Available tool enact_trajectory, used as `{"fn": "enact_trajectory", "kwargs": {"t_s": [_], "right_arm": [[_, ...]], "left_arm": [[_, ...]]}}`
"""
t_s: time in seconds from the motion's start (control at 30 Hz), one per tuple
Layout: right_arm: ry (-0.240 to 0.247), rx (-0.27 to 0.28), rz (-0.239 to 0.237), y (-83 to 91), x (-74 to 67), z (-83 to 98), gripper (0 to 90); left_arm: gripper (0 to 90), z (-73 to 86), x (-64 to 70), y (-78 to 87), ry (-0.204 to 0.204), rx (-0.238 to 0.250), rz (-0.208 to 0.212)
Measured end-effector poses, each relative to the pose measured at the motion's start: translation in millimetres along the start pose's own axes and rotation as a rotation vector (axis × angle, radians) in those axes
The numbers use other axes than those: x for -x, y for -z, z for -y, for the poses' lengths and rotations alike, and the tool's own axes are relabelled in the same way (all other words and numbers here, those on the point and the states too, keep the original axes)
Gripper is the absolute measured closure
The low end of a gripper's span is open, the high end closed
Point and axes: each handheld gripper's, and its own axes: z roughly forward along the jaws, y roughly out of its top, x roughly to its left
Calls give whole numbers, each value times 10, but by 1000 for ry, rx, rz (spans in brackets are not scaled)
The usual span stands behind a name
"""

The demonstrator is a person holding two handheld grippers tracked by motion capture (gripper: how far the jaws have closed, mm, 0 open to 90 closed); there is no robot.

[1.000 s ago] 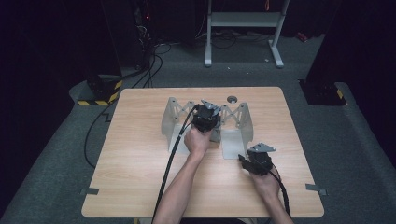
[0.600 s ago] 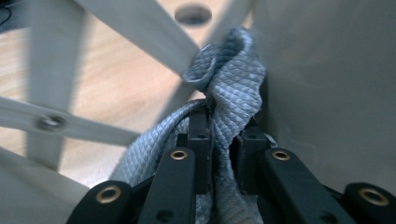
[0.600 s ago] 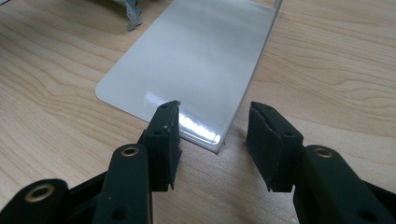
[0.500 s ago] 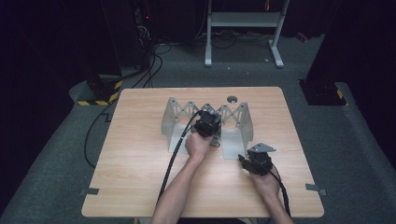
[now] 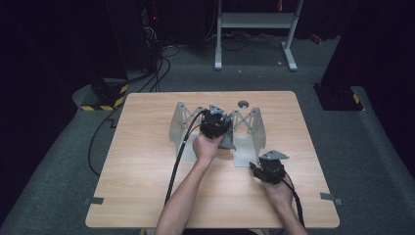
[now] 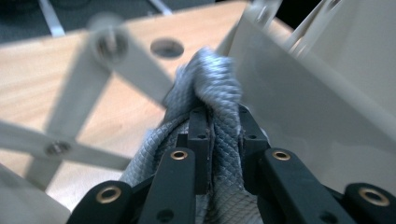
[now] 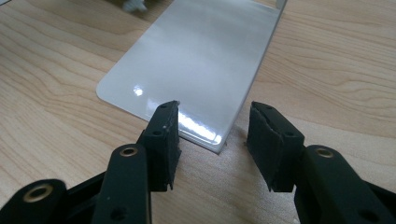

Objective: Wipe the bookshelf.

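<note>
- Since the earlier high view, the left gripper [image 5: 215, 125] has shifted a little to the right along the grey metal bracket [image 5: 254, 134], from its left-centre trusses toward the middle; the right gripper [image 5: 269, 169] sits where it was.
- The left gripper's jaws are closed tight on a bunched grey cloth [image 6: 210, 93], whose free end pokes out past the jaw tips, just beside the bracket's upright plate [image 6: 303, 107] and above its crossed struts [image 6: 74, 93].
- The right gripper's jaws [image 7: 212, 135] stand about half open with nothing between them; they straddle the near corner of the bracket's flat base plate [image 7: 196, 60], which lies on the wooden table [image 7: 56, 70]. Whether the pads touch the plate I cannot tell.
- Risk: the cloth's loose end could snag on a strut or bolt [image 6: 109, 44] as it is wiped along, pulling fabric out of the grip.
- Risk: if the right gripper is not bearing on the base plate, wiping pressure may slide the whole bracket across the smooth table.
- Risk: the black jaw tips, sitting close behind little cloth, might scrape the metal instead of the fabric.
- Risk: the left gripper's cable [image 5: 178, 156] trails over the table and may drag on the bracket's left end.
</note>
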Motion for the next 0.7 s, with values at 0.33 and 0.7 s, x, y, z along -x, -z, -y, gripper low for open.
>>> {"fn": "enact_trajectory", "kwargs": {"t_s": [0.33, 0.7], "right_arm": [[0, 0, 0, -1, -1, 0, 536], [-1, -1, -2, -1, -4, -1, 528]], "left_arm": [[794, -115, 44, 205, -43, 55, 13], [794, 29, 22, -18, -39, -19, 23]]}}
